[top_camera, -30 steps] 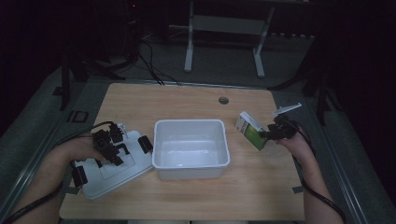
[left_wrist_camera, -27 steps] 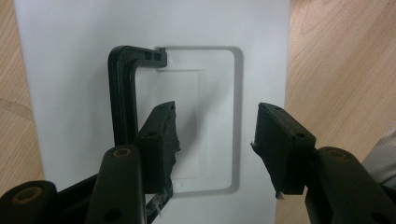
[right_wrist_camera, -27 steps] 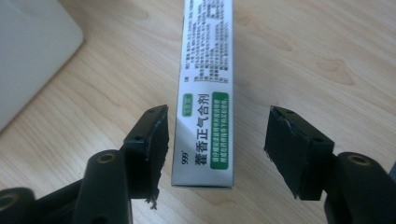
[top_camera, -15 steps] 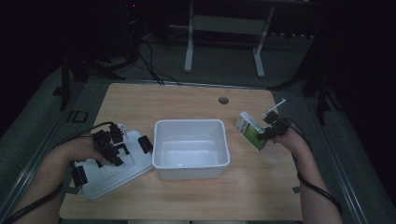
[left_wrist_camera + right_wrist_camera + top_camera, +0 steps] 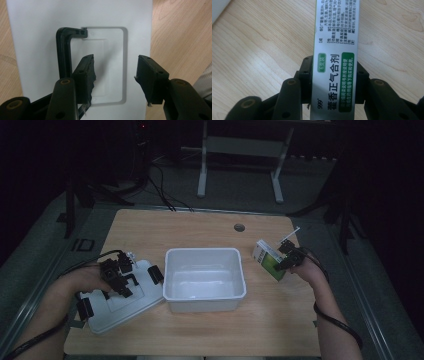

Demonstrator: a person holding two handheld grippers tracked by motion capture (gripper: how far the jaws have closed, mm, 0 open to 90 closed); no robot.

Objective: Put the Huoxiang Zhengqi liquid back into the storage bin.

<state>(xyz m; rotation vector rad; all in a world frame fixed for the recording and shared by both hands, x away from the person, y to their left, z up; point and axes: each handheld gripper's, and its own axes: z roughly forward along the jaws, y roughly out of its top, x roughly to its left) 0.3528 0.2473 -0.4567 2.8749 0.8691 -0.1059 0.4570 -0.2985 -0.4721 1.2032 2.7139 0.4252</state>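
Fingers of the right gripper (image 5: 331,82) have just been closing, and now they press on both sides of the small medicine box (image 5: 336,62); a second ago that gripper was a bit farther from the box, and since then it has slid in over it; the box has stayed in its place on the wooden surface (image 5: 210,232), just to the right of the white tub (image 5: 205,278).

Fingers of the left gripper (image 5: 115,75) are apart with nothing between them; they hang over the white lid (image 5: 37,27), close to its black clip (image 5: 63,47); that hand has not moved; the lid lies flat to the left of the tub.

Both ends of the box are cut off in the right gripper view; the room behind the surface is too dark to make out.

On the box you can read "999" and "6" in a green patch, plus big green Chinese letters; the small print is too tiny to read.
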